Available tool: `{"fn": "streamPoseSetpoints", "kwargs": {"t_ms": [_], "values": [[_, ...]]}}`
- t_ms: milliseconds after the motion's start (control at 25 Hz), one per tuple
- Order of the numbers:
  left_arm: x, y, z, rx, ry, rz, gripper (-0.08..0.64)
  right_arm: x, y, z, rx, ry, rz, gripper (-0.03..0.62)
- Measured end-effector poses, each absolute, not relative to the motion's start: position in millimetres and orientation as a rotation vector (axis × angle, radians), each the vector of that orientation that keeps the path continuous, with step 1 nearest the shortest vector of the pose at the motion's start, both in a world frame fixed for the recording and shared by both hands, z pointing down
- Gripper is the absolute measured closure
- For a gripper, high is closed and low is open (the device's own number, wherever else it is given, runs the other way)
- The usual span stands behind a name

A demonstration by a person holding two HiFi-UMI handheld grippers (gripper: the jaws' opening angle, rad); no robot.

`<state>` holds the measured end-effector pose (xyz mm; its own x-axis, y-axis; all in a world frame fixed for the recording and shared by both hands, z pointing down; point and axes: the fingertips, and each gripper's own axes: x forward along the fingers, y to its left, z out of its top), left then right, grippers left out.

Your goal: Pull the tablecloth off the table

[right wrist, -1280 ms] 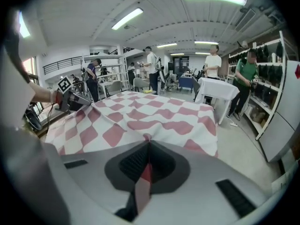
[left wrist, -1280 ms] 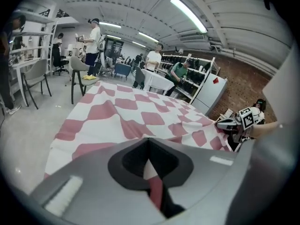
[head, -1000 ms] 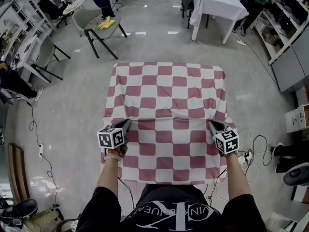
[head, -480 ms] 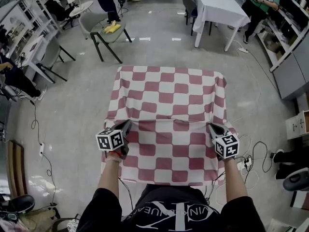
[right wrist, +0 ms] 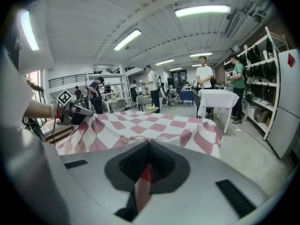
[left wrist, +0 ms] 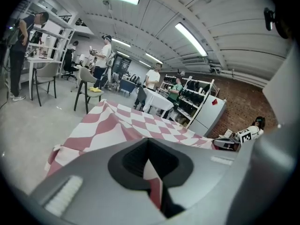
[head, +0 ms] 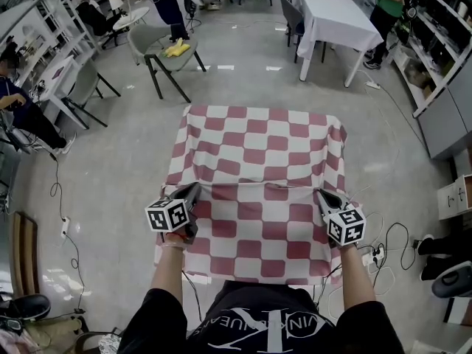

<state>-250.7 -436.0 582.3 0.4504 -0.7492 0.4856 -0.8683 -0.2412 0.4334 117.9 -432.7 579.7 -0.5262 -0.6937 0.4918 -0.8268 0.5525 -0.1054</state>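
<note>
Now — left tongs (head: 195, 189): pinching tablecloth (head: 258, 140) fold | right tongs (head: 318, 193): likewise

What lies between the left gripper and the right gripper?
Only the checked tablecloth, raised in a fold between left gripper and right gripper; the head view shows it.

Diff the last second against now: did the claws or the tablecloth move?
Both claws rose slightly: the left claw and the right claw lifted the pinched fold of the checkered tablecloth a little higher. Nothing was newly taken hold of or let go. Unchanged: both claws shut on the cloth, the fold stretched between them, and the far end still draped in place.
</note>
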Motion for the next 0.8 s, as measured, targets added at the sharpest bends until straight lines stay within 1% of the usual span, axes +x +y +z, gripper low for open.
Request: {"fn": "streamPoseSetpoints", "kwargs": {"t_ms": [800], "values": [[-250.2, -410.0, 533.1, 2.070, -1.435, 0.087, 0.552, 110.8, -413.5, 533.5, 1.235, -2.540, 0.394, 0.581]]}}
